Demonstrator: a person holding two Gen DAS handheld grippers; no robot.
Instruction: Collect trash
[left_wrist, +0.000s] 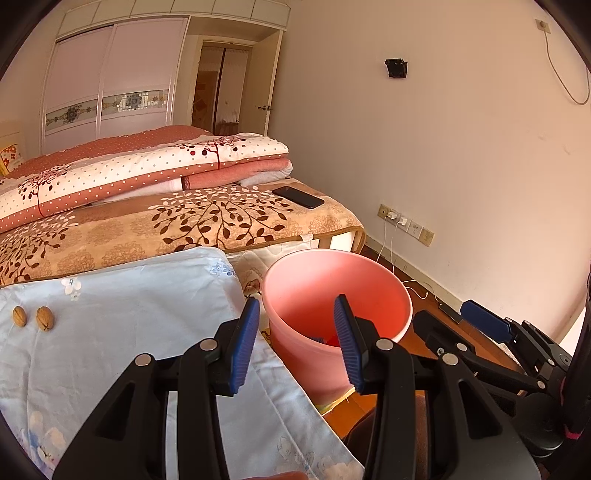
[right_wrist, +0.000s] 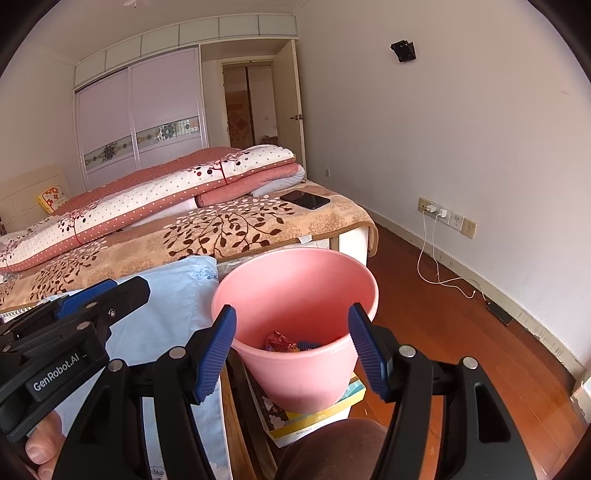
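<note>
a: bright in here, soft warm daylight all over the wall (right_wrist: 461, 140), no hard glare.

b: only faint shadows. everything's sharp, no blur.

a: the fisheye bends the wardrobe (left_wrist: 107, 81) and the skirting, and the corners go black.

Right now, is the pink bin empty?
No. The pink bin stands upright, with a red wrapper and something blue at the bottom.

Two nuts (left_wrist: 33, 318) on pale blue cloth (left_wrist: 129, 332); black phone (left_wrist: 298, 196) on leaf-patterned bed cover (left_wrist: 221, 221) beside folded quilts (left_wrist: 147, 166).
</note>
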